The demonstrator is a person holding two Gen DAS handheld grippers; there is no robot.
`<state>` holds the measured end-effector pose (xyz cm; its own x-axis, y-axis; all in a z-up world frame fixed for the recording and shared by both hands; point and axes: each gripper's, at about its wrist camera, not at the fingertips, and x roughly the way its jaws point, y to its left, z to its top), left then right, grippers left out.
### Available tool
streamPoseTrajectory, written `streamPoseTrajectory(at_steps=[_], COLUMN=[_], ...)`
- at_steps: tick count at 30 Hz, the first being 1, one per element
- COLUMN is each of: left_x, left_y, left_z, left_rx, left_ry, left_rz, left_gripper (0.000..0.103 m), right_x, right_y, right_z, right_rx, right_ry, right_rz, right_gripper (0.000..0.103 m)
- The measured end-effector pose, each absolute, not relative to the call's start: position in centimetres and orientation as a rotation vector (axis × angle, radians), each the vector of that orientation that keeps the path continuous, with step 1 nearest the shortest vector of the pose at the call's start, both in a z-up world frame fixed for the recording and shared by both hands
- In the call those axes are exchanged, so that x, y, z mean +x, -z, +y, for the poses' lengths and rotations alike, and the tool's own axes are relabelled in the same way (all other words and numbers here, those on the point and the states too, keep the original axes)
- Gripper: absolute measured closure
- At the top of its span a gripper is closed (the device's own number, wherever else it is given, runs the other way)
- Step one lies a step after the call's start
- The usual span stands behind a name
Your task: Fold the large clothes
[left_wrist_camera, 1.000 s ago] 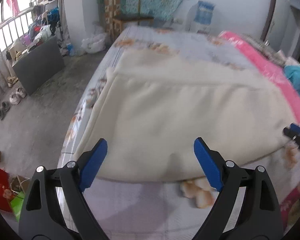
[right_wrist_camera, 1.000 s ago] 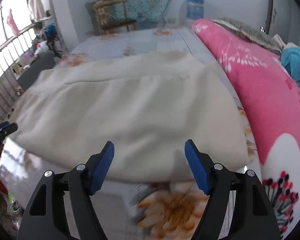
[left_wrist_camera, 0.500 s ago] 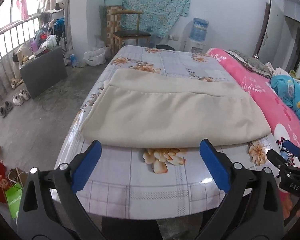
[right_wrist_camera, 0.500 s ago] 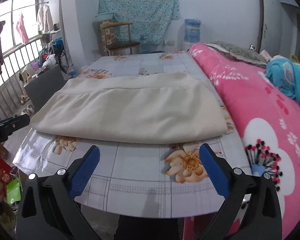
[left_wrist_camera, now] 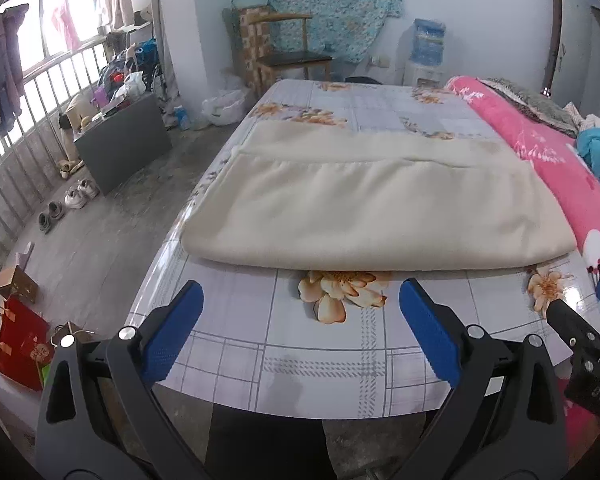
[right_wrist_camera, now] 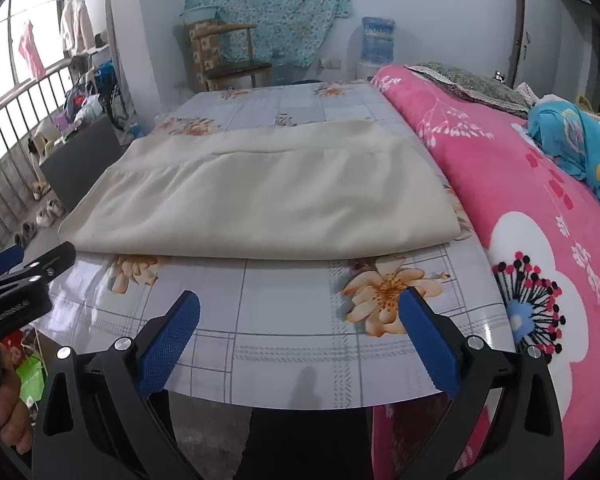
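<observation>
A large cream garment (left_wrist_camera: 372,208) (right_wrist_camera: 268,204) lies folded into a wide flat rectangle on the flowered table cover (left_wrist_camera: 308,352) (right_wrist_camera: 284,320). Its near fold runs straight across, a little back from the table's front edge. My left gripper (left_wrist_camera: 300,296) hovers open over the front edge, with nothing between its blue pads. My right gripper (right_wrist_camera: 300,304) is open too and holds nothing, back from the garment's near fold. In the left wrist view the right gripper's tip (left_wrist_camera: 572,320) shows at the right edge. In the right wrist view the left gripper's arm (right_wrist_camera: 24,276) shows at the left edge.
A pink flowered blanket (right_wrist_camera: 540,208) lies along the table's right side, with a blue cloth (right_wrist_camera: 576,140) on it. Left of the table is bare floor with shoes (left_wrist_camera: 76,196), a grey box (left_wrist_camera: 124,144) and a red bag (left_wrist_camera: 20,348). A wooden chair (left_wrist_camera: 288,56) and a water dispenser (left_wrist_camera: 424,52) stand by the far wall.
Both grippers let go of the garment's near edge, spread wider and drew back toward the table's front edge, rising a little. The garment stays flat and folded.
</observation>
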<state>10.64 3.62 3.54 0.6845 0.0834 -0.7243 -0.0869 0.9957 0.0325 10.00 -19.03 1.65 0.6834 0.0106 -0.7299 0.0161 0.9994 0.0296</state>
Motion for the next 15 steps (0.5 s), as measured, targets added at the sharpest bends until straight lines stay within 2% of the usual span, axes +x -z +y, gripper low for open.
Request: streamPoseTrajectory(at_steps=[15], left_x=[10.75], left_y=[-2.96], left_z=[2.57], left_rx=[0.031], left_ry=[-0.077], left_rz=[0.840], left_gripper=[0.008], right_x=[10.39], right_y=[-1.15], right_z=[-18.39], right_rx=[-0.005], right_ry=[0.014], right_rz=[0.851], right_gripper=[0.006])
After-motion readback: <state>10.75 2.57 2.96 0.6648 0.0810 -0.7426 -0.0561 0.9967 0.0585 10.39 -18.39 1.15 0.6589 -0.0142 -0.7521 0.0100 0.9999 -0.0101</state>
